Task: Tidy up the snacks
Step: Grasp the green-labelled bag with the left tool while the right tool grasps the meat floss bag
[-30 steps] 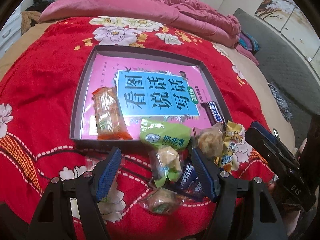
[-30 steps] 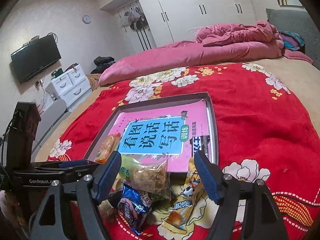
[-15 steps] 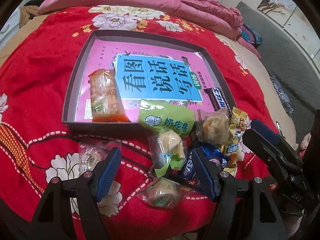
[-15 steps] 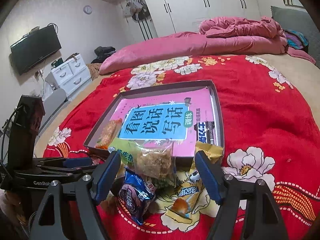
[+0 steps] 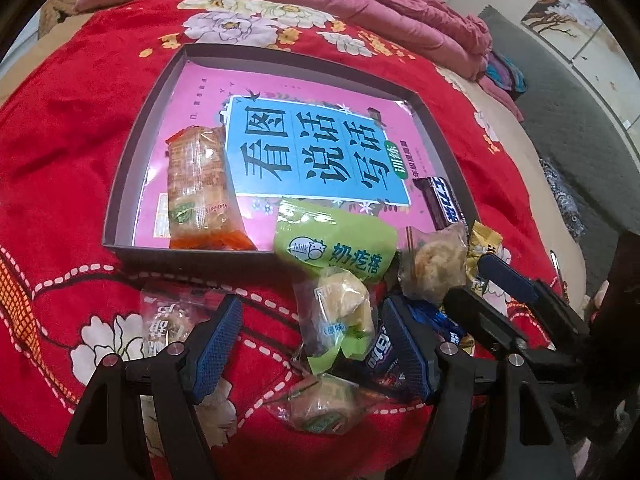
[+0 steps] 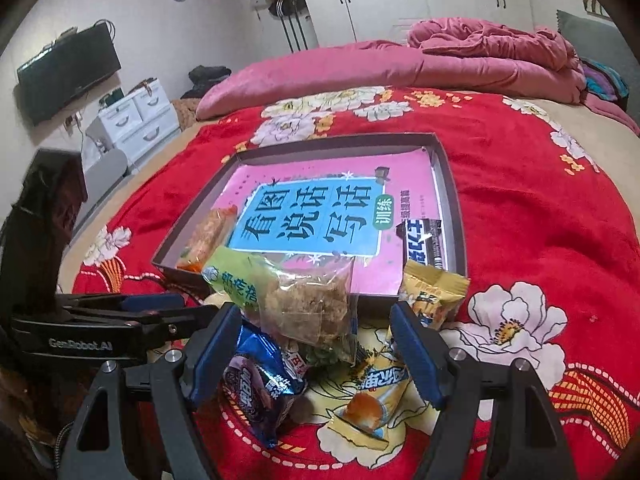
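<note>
A dark shallow tray [image 5: 124,200] on the red floral bedspread holds a pink book, an orange-wrapped snack [image 5: 200,184] and a dark chocolate bar [image 5: 442,200]. Loose snacks are piled at the tray's near edge: a green packet [image 5: 336,248], a clear-wrapped pastry [image 5: 344,312], a clear bag of crumbly snack [image 6: 312,304], a blue packet [image 6: 260,388] and yellow packets [image 6: 372,396]. My left gripper [image 5: 312,312] hangs open above the pastry. Over the blue packet and the crumbly bag, my right gripper [image 6: 316,316] stands open. Neither touches a snack.
The two grippers are close side by side, the right gripper [image 5: 484,288] just right of the left gripper [image 6: 180,306]. A small wrapped snack [image 5: 320,404] and a clear packet [image 5: 168,320] lie nearest me. Pink bedding [image 6: 440,64] lies bunched beyond the tray.
Both grippers have sunk toward the snack pile and tipped further down, so the snacks look larger. Jaw widths are unchanged and no snack has moved.
</note>
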The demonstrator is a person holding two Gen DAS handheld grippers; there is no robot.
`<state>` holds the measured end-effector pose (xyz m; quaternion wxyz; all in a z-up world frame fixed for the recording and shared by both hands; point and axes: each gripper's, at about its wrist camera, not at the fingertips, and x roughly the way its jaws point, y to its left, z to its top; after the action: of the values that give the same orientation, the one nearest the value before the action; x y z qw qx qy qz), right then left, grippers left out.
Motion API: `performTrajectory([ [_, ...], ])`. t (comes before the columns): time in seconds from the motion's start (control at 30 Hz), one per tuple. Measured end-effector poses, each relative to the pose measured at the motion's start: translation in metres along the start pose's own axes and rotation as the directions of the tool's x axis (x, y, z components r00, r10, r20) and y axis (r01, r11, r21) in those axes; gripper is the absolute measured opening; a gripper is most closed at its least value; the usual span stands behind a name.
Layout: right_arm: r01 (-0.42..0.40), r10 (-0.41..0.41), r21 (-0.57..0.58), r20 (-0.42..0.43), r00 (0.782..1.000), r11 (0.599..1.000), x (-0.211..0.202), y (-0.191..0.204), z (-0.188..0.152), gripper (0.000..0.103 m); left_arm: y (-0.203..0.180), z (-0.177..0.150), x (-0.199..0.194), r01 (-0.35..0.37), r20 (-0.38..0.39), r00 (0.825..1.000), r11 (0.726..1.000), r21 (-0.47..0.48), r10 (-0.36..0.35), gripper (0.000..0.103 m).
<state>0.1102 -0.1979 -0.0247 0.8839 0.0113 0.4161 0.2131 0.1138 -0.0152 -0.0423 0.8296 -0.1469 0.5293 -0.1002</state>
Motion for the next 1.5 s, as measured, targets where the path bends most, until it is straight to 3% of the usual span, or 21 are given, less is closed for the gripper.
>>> performTrajectory([
  [0.57, 0.063, -0.066, -0.096, -0.027, 0.997, 0.993, 0.022, 0.01, 0.003, 0.076, 0.006, 0.007, 0.01, 0.005, -0.018, 1.0, 1.0, -0.013, -0.005, 0.066],
  [0.77, 0.086, -0.09, -0.164, -0.017, 0.996, 0.983, 0.023, 0.019, 0.002, 0.06, 0.003, 0.007, 0.019, 0.017, -0.049, 0.999, 1.0, -0.024, -0.018, 0.052],
  [0.93, 0.051, -0.054, -0.138, -0.018, 0.998, 0.989, 0.021, 0.016, 0.004, 0.054, 0.004, 0.008, 0.021, 0.014, -0.053, 0.998, 1.0, -0.026, -0.015, 0.039],
  [1.3, -0.064, 0.065, -0.006, 0.034, 0.997, 0.998, 0.002, -0.002, 0.006, 0.052, 0.012, 0.004, 0.008, 0.05, -0.027, 0.998, 0.997, -0.055, -0.051, 0.038],
  [1.5, -0.087, 0.085, 0.018, 0.078, 0.993, 0.996, -0.007, -0.006, 0.009, 0.052, 0.013, 0.005, -0.011, 0.063, 0.01, 0.998, 0.996, -0.055, -0.063, 0.038],
])
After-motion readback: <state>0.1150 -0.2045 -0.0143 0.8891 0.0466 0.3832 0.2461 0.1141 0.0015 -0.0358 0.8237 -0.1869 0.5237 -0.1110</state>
